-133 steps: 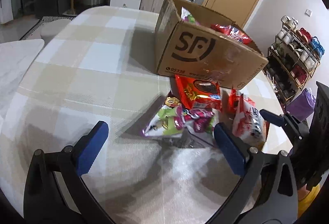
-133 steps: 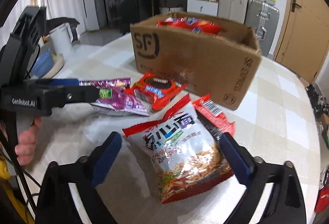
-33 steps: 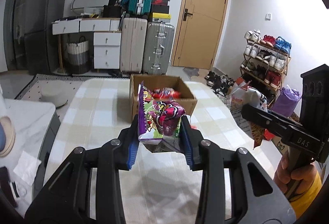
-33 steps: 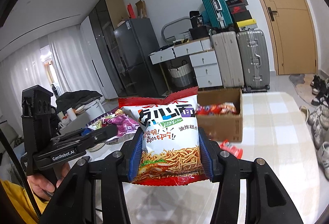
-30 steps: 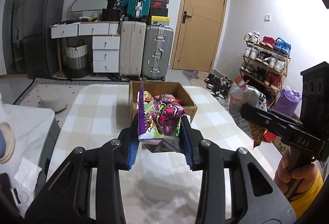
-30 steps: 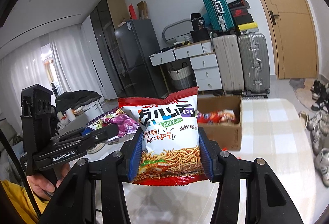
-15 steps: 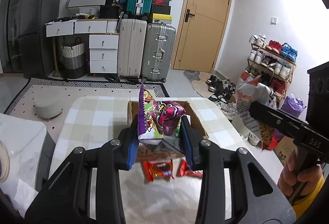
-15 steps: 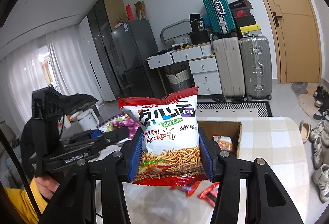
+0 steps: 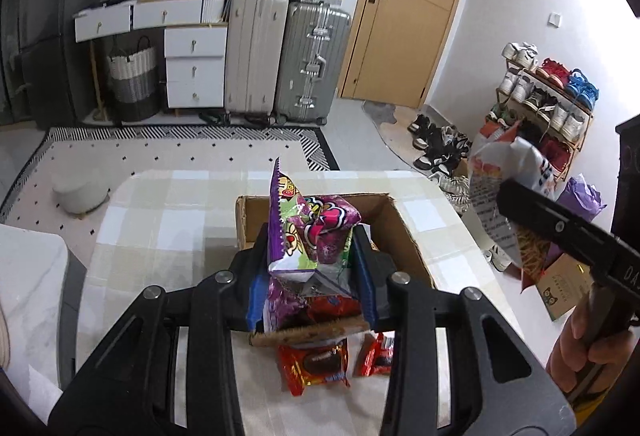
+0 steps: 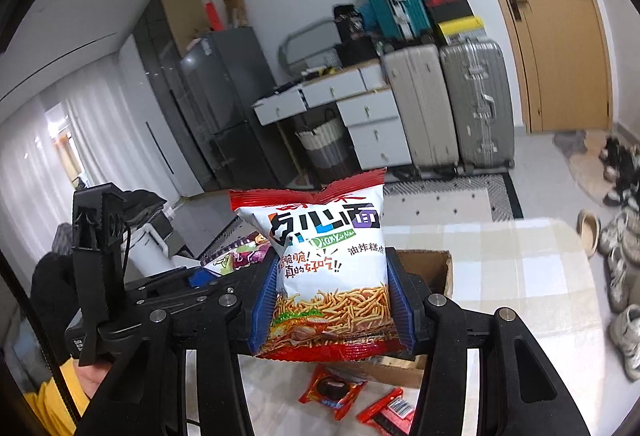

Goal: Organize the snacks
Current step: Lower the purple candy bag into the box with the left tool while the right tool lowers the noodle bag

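My left gripper point(image 9: 312, 272) is shut on a purple snack bag point(image 9: 308, 232) and holds it high over the open cardboard box point(image 9: 404, 236). My right gripper point(image 10: 330, 306) is shut on a white and red noodle-snack bag point(image 10: 330, 260), also above the box point(image 10: 430, 264). The noodle bag shows at the right of the left wrist view point(image 9: 508, 172). A red cookie pack point(image 9: 314, 366) and a small red packet point(image 9: 376, 356) lie on the checked table in front of the box; both show in the right wrist view, the pack point(image 10: 332, 390) and the packet point(image 10: 386, 410).
The checked table point(image 9: 168, 212) ends just beyond the box. Suitcases point(image 9: 280, 56) and white drawers point(image 9: 192, 64) stand at the far wall. A shoe rack point(image 9: 544, 96) stands at the right, and shoes lie on the floor point(image 10: 620, 244).
Both grippers have risen and tilted downward with their bags. The box now sits directly below them, and the two red packs on the table have come into view.
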The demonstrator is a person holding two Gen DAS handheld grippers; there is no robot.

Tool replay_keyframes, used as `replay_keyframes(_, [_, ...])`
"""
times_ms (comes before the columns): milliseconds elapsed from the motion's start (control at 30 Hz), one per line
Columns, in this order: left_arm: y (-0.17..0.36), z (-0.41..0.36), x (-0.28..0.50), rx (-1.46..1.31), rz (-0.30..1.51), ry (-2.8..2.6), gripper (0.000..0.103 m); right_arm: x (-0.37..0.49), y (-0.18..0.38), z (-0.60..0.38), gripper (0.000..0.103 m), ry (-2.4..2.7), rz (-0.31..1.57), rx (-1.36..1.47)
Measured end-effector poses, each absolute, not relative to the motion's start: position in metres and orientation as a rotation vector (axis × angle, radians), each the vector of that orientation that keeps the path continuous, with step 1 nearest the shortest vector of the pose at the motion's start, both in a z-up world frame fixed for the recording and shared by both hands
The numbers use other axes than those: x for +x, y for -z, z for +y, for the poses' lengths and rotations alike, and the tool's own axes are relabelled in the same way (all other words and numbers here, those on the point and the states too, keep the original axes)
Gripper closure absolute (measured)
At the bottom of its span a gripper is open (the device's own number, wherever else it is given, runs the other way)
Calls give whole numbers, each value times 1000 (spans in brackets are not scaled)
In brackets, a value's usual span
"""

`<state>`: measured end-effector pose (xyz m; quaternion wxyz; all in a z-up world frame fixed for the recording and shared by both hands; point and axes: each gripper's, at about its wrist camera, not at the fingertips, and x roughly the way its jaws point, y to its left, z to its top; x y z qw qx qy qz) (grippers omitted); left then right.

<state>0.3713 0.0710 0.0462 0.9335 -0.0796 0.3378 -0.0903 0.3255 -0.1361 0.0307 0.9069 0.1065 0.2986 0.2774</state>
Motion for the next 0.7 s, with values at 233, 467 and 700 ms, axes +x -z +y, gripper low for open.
replay_keyframes(233, [-17,68,436,-201,782,215,69,374,-4,-125,53,-545,688,199])
replay_keyframes(467, [12,65,484,-191,849,215,69,417,33,-112,53,-508,783,165])
replay_keyframes(700, [33,59,521,-181,887,214,67,441,56,-101,53,-497,839,138])
